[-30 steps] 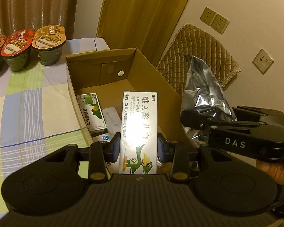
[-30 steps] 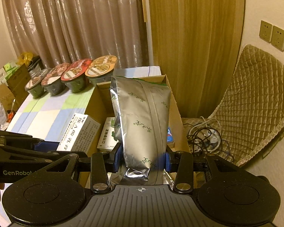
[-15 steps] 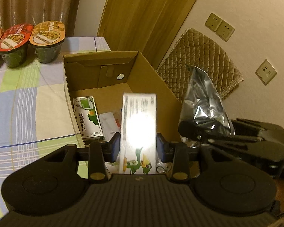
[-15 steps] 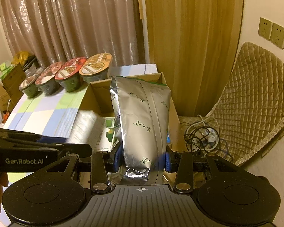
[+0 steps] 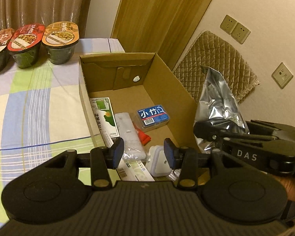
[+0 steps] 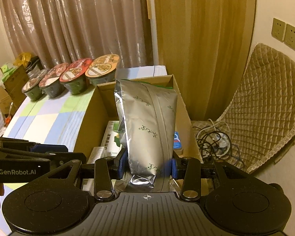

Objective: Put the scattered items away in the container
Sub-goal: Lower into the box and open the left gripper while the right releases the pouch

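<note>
The cardboard box (image 5: 179, 90), open-topped and plain brown, stands on a checked cloth (image 5: 29, 102). Inside lie a flat green-and-white carton (image 5: 103, 116), a blue case (image 5: 153, 115) printed "小竹", a white wrapped packet (image 5: 128, 135) and a small white plastic tub (image 5: 159, 162). The left gripper (image 5: 144, 156) is spread apart and empty above the box. The right gripper (image 6: 147, 166), marked "DAS", is clamped on a crinkled silver foil pouch (image 6: 147, 125), upright over the box. Three foil-lidded bowls (image 5: 60, 39) stand behind.

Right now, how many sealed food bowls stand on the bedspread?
4, in a row beyond the box: orange-lidded, red-lidded, then two darker ones. More may sit out of frame.
</note>
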Tool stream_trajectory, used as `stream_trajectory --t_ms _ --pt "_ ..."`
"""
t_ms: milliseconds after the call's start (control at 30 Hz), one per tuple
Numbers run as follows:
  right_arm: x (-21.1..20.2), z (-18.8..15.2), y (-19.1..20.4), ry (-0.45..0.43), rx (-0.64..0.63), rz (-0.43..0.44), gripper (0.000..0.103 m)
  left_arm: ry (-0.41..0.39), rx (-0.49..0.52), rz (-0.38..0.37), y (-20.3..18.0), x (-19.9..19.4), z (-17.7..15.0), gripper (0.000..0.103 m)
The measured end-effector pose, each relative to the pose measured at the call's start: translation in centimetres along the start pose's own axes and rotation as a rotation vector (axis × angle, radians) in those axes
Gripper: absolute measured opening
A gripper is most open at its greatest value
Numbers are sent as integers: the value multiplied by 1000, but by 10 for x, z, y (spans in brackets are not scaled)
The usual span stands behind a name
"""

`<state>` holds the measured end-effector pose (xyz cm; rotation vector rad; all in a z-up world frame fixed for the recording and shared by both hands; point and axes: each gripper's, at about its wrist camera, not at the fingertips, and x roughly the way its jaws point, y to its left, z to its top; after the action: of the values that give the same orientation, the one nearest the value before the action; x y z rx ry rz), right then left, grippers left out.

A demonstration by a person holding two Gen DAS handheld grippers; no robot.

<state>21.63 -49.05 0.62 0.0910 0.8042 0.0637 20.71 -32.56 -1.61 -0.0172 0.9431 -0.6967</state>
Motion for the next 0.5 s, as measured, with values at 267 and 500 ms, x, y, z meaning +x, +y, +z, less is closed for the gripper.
stream_trajectory --t_ms 267,500 --pt "0 6 4 -5 -15 0 45 -8 -4 -2 3 -5 0 39" --pt "9 15 9 -1 -31 -2 45 -13 -14 14 10 -10 -2 40"
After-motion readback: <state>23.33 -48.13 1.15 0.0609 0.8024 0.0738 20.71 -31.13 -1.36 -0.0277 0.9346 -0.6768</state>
